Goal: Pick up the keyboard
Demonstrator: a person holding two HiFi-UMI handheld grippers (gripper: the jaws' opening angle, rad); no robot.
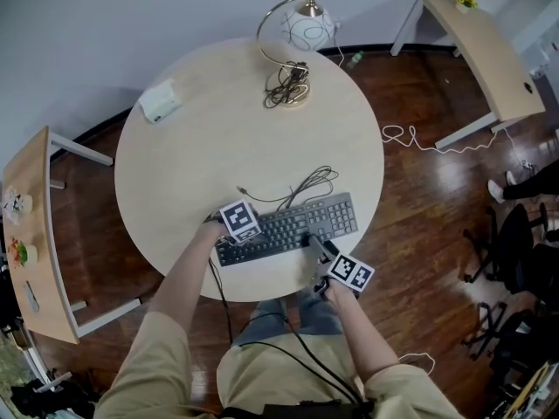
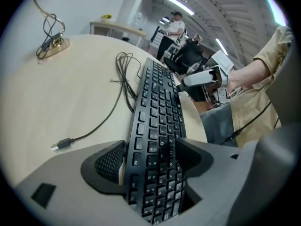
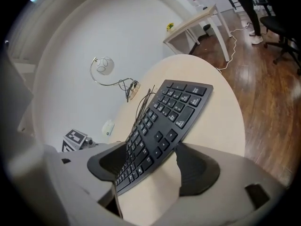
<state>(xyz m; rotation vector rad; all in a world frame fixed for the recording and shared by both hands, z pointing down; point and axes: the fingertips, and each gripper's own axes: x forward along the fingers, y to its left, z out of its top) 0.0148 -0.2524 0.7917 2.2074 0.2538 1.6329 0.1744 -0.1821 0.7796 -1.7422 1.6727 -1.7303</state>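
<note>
Head view – keyboard [image 1: 288,227] lies flat on the round table [image 1: 218,147], close to the near rim and slightly skewed, with its loose cable [image 1: 301,186] coiled just behind it. Left gripper [image 1: 231,236] sits over the keyboard's left end. In the left gripper view its jaws are spread wide and the keyboard runs lengthwise between them: one pad [image 2: 108,161] just beside the far long edge, the other over the keys, not clamped. Right gripper [image 1: 319,247] is at the front edge, right of middle. In the right gripper view its jaws are also apart and straddle that edge – one finger [image 3: 200,171] on the bare wood side, the other over the keys, nothing gripped. Table rim is just beside the keyboard's front. Bare tabletop lies beyond the cable, up to the lamp [image 1: 297,33] and a small white box [image 1: 160,101] at the far side.
</note>
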